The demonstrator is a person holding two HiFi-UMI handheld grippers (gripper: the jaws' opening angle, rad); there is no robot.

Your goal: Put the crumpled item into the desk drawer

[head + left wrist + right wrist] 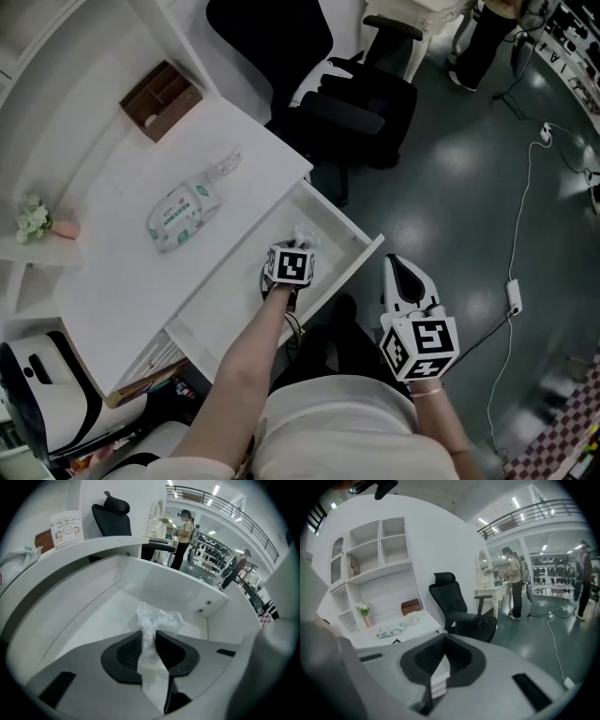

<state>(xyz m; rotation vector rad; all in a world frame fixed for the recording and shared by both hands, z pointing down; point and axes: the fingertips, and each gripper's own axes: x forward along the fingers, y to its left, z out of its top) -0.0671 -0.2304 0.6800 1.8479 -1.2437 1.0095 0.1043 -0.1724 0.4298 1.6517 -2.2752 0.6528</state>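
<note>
Crumpled item low in the drawer, pinched in our left claw

We hold the left claw (pixel 148 638) pointing steeply down inside the open drawer (pixel 154 581), jaws narrow, with the pads touching the crumpled item (pixel 157 617) on both sides. The item runs lengthwise along the claw's own line. Its loose bulk spills just beyond the tips and appears to rest on the drawer bottom, so we judge that only the release is left. Our right claw (pixel 405 281) hangs closed and empty, well apart, outside the drawer front.
</note>
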